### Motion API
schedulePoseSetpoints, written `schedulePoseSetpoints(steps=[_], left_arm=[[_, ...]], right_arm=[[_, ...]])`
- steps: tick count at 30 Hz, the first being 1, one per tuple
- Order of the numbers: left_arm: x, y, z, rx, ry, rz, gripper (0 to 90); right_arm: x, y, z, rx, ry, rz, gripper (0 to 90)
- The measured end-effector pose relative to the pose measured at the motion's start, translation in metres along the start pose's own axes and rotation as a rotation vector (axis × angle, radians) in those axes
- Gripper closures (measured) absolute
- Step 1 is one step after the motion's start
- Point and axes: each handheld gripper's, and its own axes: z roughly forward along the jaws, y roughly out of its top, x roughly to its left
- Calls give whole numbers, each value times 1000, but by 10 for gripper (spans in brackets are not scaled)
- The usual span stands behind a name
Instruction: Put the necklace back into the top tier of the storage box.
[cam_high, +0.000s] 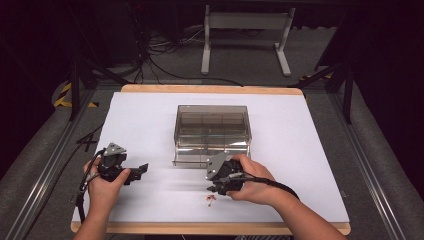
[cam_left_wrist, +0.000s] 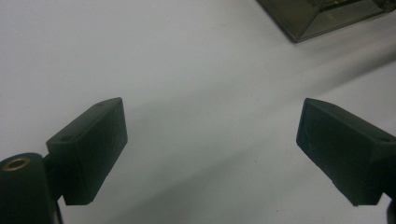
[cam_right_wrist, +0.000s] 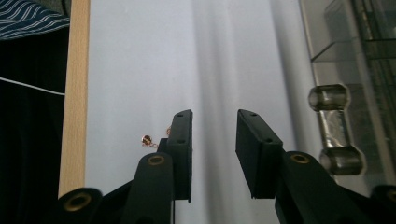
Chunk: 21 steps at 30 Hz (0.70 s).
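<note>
In the high view, a white table (cam_high: 150, 125) has a wooden edge at the front and back. A see-through box (cam_high: 212, 131) with little drawers stands near the middle of it. The right gripper (cam_high: 216, 191) is in the person's right hand (cam_high: 252, 182), just in front of the box. It points down at the table. Right below it lies a tiny piece of jewelry (cam_high: 210, 199), reddish gold, on the white top. The left gripper (cam_high: 140, 171) is in the left hand (cam_high: 104, 189), off to the left side, well apart from the box and the jewelry. It points sideways toward the middle.

In the left gripper view, the two black jaws stand wide apart. Nothing is between them, just the white table (cam_left_wrist: 187, 70). A corner of the box (cam_left_wrist: 322, 16) shows at the top right.

In the right gripper view, the two black jaws stand partly apart, with a gap of bare white table (cam_right_wrist: 140, 56) between them. They hold nothing. The jewelry (cam_right_wrist: 148, 140) lies on the table just beside the left jaw, on its outer side, and part of it is hidden behind that jaw. It has a small round bead and a thin chain. The wooden edge (cam_right_wrist: 77, 93) runs down the left side. The box (cam_right_wrist: 355, 70) is on the right, and its clear drawer handle (cam_right_wrist: 334, 128) sits close to the right jaw.
</note>
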Motion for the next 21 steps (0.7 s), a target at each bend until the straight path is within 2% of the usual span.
schedulePoseSetpoints(steps=[3, 7, 21], left_arm=[[0, 0, 0, 3, -3, 0, 96], [0, 0, 1, 14, 0, 4, 96], [-1, 0, 2, 9, -1, 3, 95]], right_arm=[[1, 0, 4, 2, -1, -10, 673], [4, -2, 13, 27, 22, 8, 674], [8, -7, 28, 48, 60, 17, 683]])
